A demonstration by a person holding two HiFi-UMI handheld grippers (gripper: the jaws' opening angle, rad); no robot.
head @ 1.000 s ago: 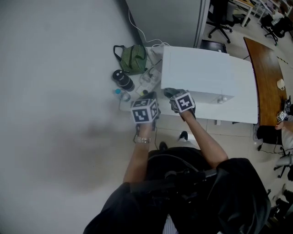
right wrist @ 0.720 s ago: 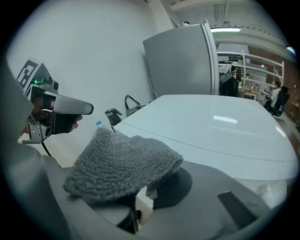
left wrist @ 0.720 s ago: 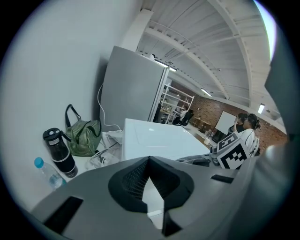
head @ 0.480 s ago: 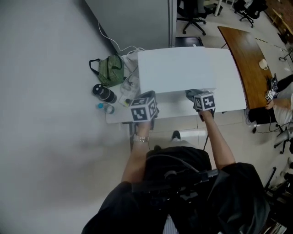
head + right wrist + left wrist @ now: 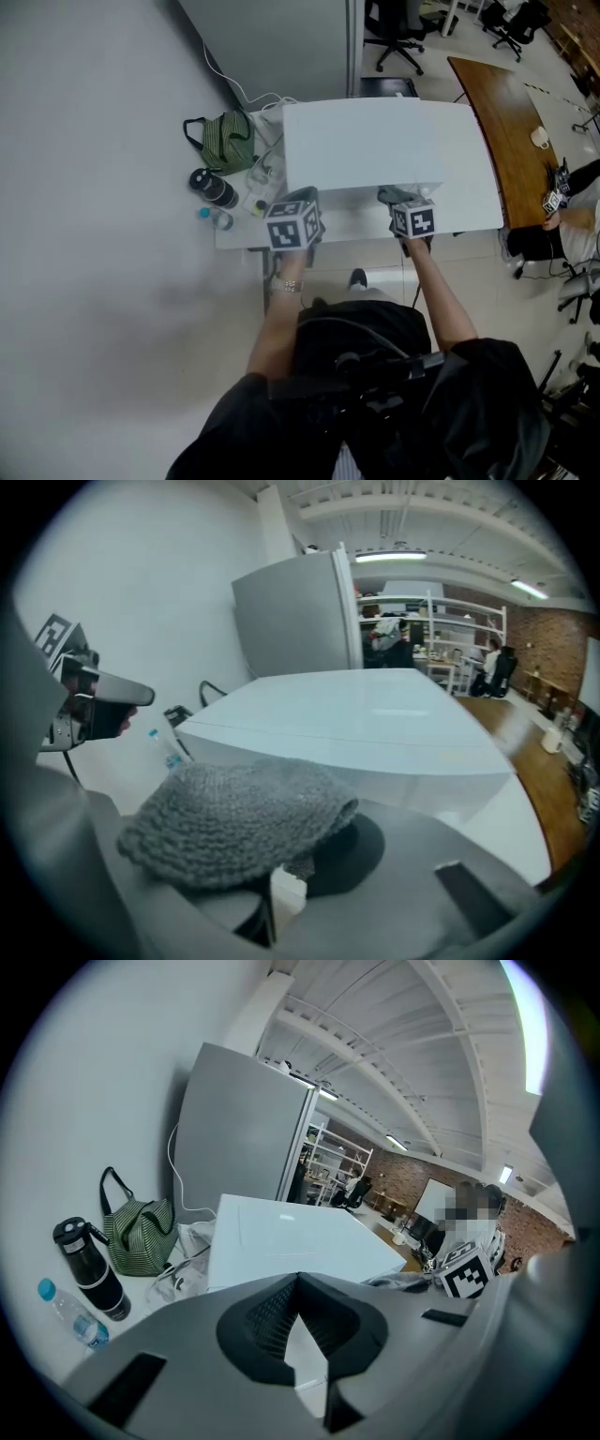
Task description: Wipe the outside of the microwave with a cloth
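Since the grey knitted cloth (image 5: 234,827) is pinched by one fold between the closed jaws of the right gripper (image 5: 281,878), with most of the fabric mounded over the left-hand jaw, the wipe is best led with that soft mound rather than with the hard jaw tips. From the head view, the right gripper (image 5: 411,217) sits at the front edge of the white box-shaped microwave (image 5: 375,141), towards its right half. The cloth (image 5: 394,194) is just at the top front corner. Whether it actually presses on the casing I cannot tell.

A good stroke, I judge, tilts the gripper so the cloth lies flat on the panel. It keeps light, even pressure and runs in long overlapping passes along the front, then over the broad top, which looks bare.

The left gripper (image 5: 298,1283) has its ribbed pads met at the tips with nothing between them. In the head view the left gripper (image 5: 293,223) hovers by the microwave's front left corner, where it could brace the casing if the appliance slides on the white table (image 5: 352,228).

Care is needed on the left flank. A green striped bag (image 5: 228,141), a black flask (image 5: 214,189), a clear water bottle with a blue cap (image 5: 216,219) and a tangle of white cables (image 5: 267,176) crowd it, so a sweep there should stay short and close to the casing.
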